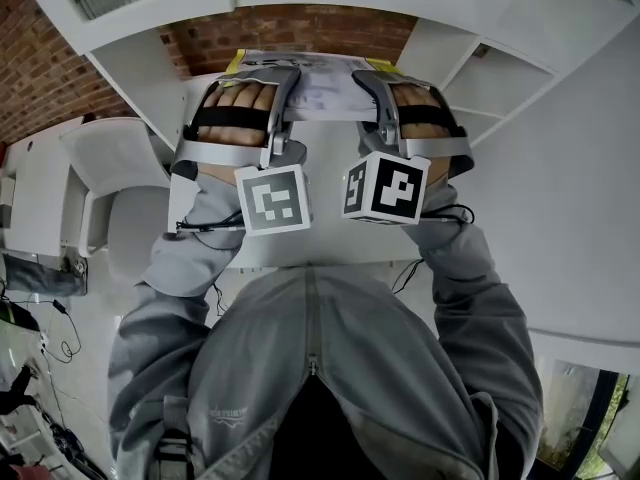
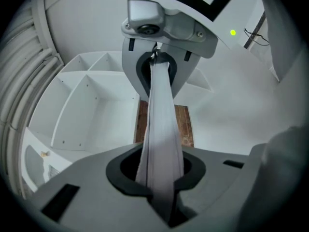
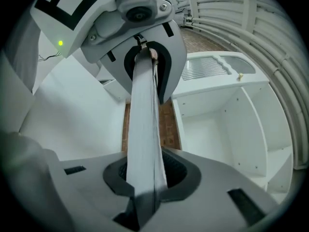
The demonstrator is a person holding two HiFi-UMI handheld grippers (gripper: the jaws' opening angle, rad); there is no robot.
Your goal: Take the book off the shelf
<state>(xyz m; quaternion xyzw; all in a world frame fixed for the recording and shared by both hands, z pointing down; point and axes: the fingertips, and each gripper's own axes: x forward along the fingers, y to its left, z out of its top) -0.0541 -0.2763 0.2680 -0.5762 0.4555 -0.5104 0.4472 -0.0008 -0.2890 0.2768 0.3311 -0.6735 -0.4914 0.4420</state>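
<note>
A thin book with a pale cover and yellow corners is held flat between my two grippers in front of the white shelf. In the head view my left gripper is shut on the book's left edge and my right gripper on its right edge. The left gripper view shows the book edge-on, running from my own jaws to the right gripper opposite. Seen from the right gripper view, the book is pinched in my jaws, with the left gripper at its far end.
White shelf compartments open on the left and others on the right. A red brick wall shows behind the shelf. Low white furniture stands at my left, with cables on the floor.
</note>
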